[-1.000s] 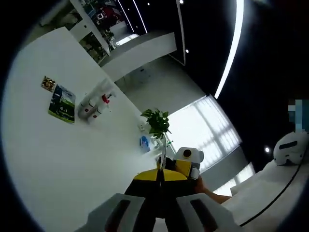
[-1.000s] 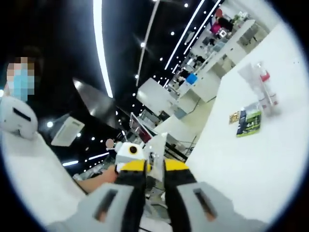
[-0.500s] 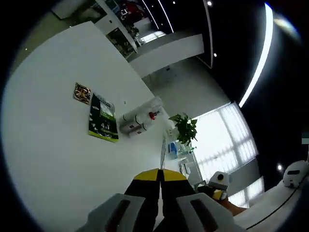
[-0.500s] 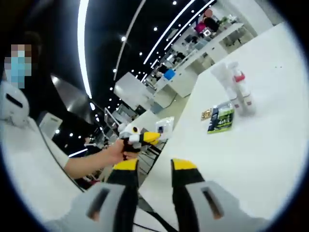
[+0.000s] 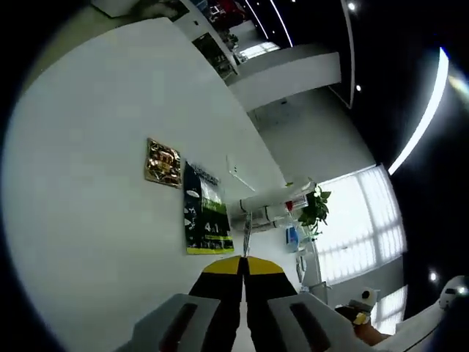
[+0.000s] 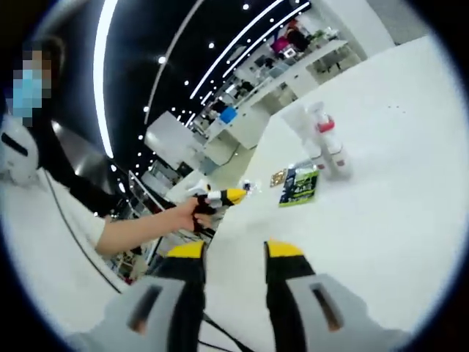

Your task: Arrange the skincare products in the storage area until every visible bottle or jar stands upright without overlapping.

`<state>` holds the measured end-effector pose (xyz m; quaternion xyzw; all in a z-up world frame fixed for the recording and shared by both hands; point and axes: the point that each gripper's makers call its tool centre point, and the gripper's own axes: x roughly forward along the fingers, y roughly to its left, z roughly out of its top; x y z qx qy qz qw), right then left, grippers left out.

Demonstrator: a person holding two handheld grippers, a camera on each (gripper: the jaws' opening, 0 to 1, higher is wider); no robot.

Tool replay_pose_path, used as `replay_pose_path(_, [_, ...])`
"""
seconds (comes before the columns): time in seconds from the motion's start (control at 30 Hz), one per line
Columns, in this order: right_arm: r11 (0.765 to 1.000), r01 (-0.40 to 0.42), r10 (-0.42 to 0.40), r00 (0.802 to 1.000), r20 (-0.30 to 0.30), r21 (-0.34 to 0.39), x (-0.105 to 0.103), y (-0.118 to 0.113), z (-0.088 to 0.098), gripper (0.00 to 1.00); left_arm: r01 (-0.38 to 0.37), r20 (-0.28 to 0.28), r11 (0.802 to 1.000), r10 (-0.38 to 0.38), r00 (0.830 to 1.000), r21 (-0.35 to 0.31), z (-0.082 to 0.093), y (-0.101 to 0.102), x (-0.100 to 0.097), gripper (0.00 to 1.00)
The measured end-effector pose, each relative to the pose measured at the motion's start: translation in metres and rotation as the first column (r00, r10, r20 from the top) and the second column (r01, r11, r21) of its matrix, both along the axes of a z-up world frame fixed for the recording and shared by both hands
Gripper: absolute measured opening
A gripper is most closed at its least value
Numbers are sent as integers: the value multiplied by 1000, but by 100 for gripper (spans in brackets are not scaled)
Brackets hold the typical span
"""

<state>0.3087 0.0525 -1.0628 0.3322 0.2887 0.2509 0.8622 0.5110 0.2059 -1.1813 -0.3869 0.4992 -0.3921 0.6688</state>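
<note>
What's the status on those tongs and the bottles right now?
Left tongs shut, empty. Right tongs open, empty. Bottles clustered beside green packet, untouched. Nothing blocking.

My left tongs [image 5: 242, 268] have two grey moulded arms, each with a dark recessed slot, running into black jaws capped with yellow tips. My right tongs [image 6: 234, 253] are the same make: grey arms with dark slots, black jaws, yellow caps at the ends. In the right gripper view, left of those tongs, I see the left tongs from outside: a yellow nose on a white body with black parts. The forearm [image 6: 135, 233] behind it is bare, with no sleeve on it.
</note>
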Motion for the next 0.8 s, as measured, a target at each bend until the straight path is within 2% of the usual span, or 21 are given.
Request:
replay_pose_path(0.1, [1000,-7,7,1000,-14,-3,3,1,-2,30,16,-20,997,-15,1000,72,-21,9,10,0])
replay_pose_path(0.23, [1000,19,-19,1000,-20,0,13,-5,-2,30,31,-54,994,-26,998,106,-41,18,21,0])
replay_pose_path(0.37, [999,49,-49,999,-23,-1,19,-8,-4,29,59,-76,990,-49,996,130,-49,13,17,0])
replay_pose_path(0.5, [999,41,-41,998,-39,-4,20,-7,-8,29,75,-100,983,-58,993,169,-60,12,18,0])
replay_pose_path(0.63, [999,51,-51,998,-42,-1,21,-10,-6,29,70,-121,981,-49,991,179,-55,3,12,0])
replay_pose_path(0.8, [997,71,-71,997,-39,-5,19,-14,-4,29,136,-144,958,-101,984,252,-66,8,8,1])
